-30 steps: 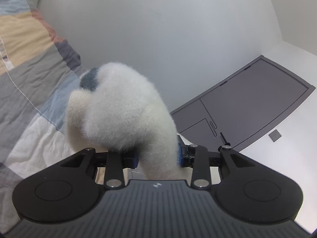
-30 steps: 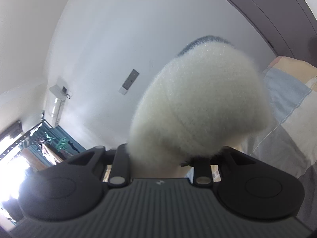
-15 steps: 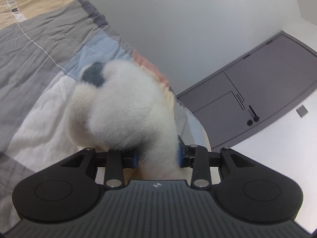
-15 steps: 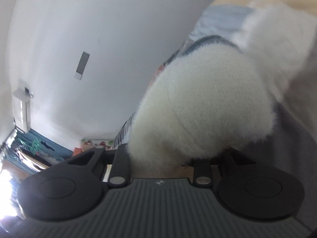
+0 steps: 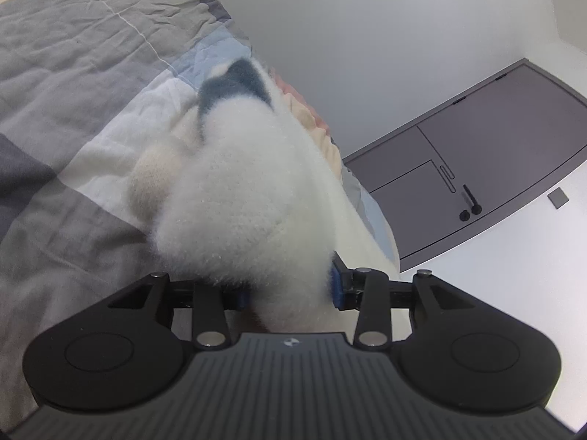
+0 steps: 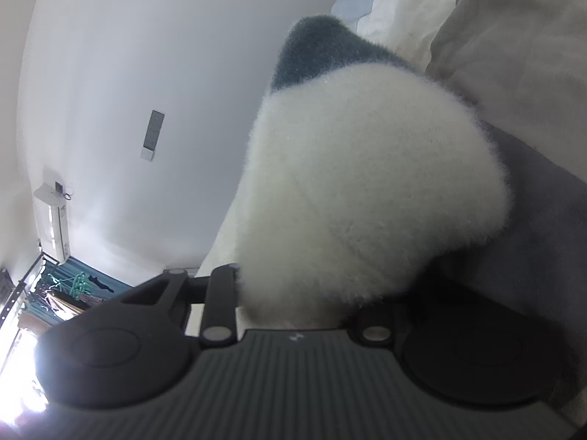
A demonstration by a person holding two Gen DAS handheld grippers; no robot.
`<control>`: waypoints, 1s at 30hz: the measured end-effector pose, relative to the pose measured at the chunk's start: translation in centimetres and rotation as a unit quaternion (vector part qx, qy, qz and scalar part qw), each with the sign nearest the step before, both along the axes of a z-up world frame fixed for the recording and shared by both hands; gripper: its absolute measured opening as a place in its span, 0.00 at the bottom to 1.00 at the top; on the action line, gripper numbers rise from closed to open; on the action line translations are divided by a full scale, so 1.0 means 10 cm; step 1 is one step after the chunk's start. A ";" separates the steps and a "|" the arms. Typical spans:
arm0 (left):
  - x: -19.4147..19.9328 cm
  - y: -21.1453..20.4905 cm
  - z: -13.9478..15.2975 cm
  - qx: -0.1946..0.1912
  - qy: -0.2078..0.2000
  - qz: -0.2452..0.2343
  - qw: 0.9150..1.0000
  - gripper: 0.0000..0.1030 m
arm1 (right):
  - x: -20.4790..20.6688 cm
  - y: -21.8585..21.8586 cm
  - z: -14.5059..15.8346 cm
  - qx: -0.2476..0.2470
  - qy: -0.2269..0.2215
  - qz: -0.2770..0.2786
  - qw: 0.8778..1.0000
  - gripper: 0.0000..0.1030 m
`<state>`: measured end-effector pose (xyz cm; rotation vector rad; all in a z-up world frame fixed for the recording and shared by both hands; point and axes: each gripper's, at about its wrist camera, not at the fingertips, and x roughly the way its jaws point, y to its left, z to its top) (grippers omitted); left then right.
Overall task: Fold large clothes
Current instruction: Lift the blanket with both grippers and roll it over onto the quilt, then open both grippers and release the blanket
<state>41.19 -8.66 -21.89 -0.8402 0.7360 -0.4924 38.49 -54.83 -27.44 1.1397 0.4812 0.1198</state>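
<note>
The patchwork quilt in grey, pale blue, cream and tan blocks fills the left and upper left of the left wrist view, lying wrinkled on the bed; in the right wrist view it takes up the upper right. Behind it stand a plain white wall and a dark grey door.

The fluffy white garment, with a dark teal patch at its far end, bunches up in front of each camera and rests against the quilt. In the right wrist view the same pile hangs over the tongs, its teal part uppermost.

The left tongs have a fold of the garment between their blue pads, and their jaws have just been opening. The right tongs also have fleece between them and have likewise just been opening; the fleece hides their pads, so I cannot tell whether they still pinch it.

An air conditioner sits on the far wall.
</note>
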 end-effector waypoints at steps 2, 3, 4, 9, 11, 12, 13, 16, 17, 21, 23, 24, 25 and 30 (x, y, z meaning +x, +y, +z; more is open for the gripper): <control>-0.05 -0.01 0.09 0.006 0.003 0.004 1.000 0.47 | 0.01 -0.01 0.05 0.006 0.013 0.000 1.000 0.37; -0.08 -0.01 0.12 0.008 0.006 0.006 1.000 0.48 | -0.01 -0.02 0.06 0.010 0.021 -0.001 1.000 0.38; -0.12 0.00 0.15 0.010 0.007 0.006 1.000 0.53 | -0.05 -0.03 0.04 0.013 0.031 -0.004 0.999 0.40; -0.48 0.15 0.38 0.033 -0.014 0.015 0.999 0.59 | -0.36 -0.03 0.13 -0.008 0.050 -0.011 0.999 0.44; -0.64 0.21 0.57 0.052 -0.030 0.020 0.998 0.59 | -0.51 -0.02 0.25 -0.039 0.058 -0.015 0.997 0.44; -0.73 0.22 0.70 0.067 -0.046 0.019 0.997 0.59 | -0.59 -0.02 0.33 -0.055 0.057 -0.014 0.997 0.44; -0.81 0.21 0.85 0.085 -0.064 0.019 0.994 0.59 | -0.67 -0.02 0.42 -0.073 0.056 -0.015 0.996 0.44; -1.08 0.14 1.31 0.148 -0.108 0.010 0.983 0.59 | -0.87 -0.02 0.76 -0.118 0.031 -0.024 0.992 0.44; -1.17 0.10 1.46 0.168 -0.121 0.007 0.978 0.59 | -0.94 -0.01 0.88 -0.132 0.022 -0.031 0.991 0.44; -1.53 -0.02 2.02 0.222 -0.162 -0.002 0.961 0.60 | -1.22 0.07 1.50 -0.203 -0.033 -0.057 0.977 0.44; -1.73 -0.05 2.28 0.242 -0.184 -0.003 0.953 0.60 | -1.37 0.13 1.79 -0.235 -0.057 -0.059 0.969 0.44; -1.84 -0.06 2.41 0.252 -0.200 -0.001 0.947 0.60 | -1.45 0.20 1.98 -0.261 -0.068 -0.060 0.961 0.44; -1.95 -0.06 2.53 0.262 -0.215 0.002 0.941 0.60 | -1.51 0.28 2.15 -0.291 -0.075 -0.059 0.952 0.44; -2.51 -0.09 3.00 0.289 -0.267 0.003 0.919 0.60 | -1.89 0.72 2.82 -0.416 -0.107 -0.054 0.901 0.44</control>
